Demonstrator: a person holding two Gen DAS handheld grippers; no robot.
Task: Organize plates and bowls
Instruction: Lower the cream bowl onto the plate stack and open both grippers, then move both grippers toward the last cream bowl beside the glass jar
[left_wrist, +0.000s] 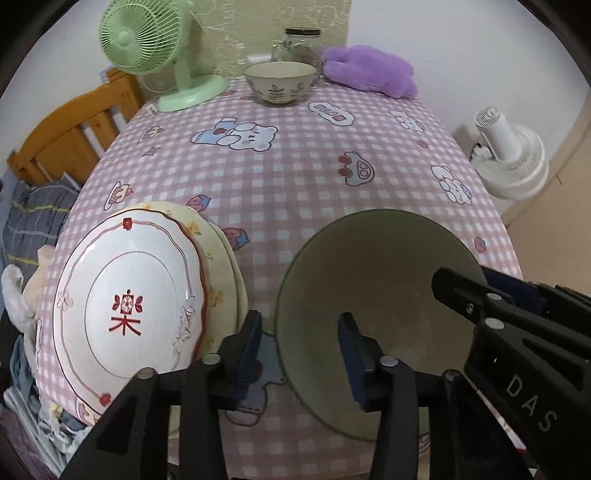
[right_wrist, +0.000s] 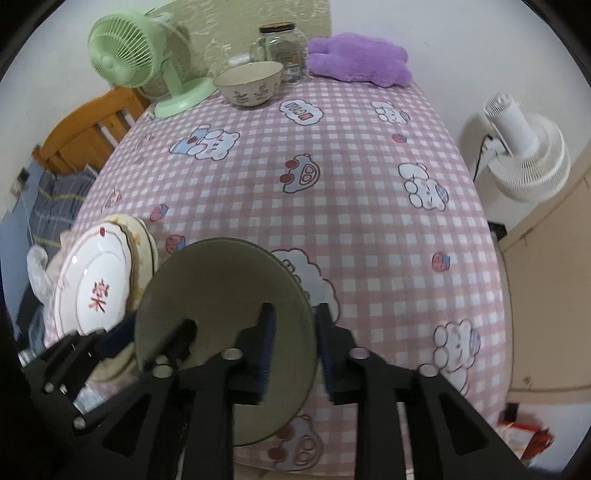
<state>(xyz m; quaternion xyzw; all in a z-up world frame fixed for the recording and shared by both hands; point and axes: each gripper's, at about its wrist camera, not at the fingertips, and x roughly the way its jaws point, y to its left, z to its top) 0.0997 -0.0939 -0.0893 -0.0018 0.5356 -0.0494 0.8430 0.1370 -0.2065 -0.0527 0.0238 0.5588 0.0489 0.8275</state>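
A dark green bowl sits upright near the front edge of the checked tablecloth. My left gripper is open and straddles the bowl's left rim, one pad inside and one outside, with a gap on both sides. My right gripper is open astride the right rim in the same way. Left of the bowl, a white plate with red markings lies on top of pale yellow plates. A floral bowl stands at the far end.
At the far end stand a green desk fan, a glass jar and a purple plush toy. A white fan stands off the table to the right. A wooden bed frame and bedding lie to the left.
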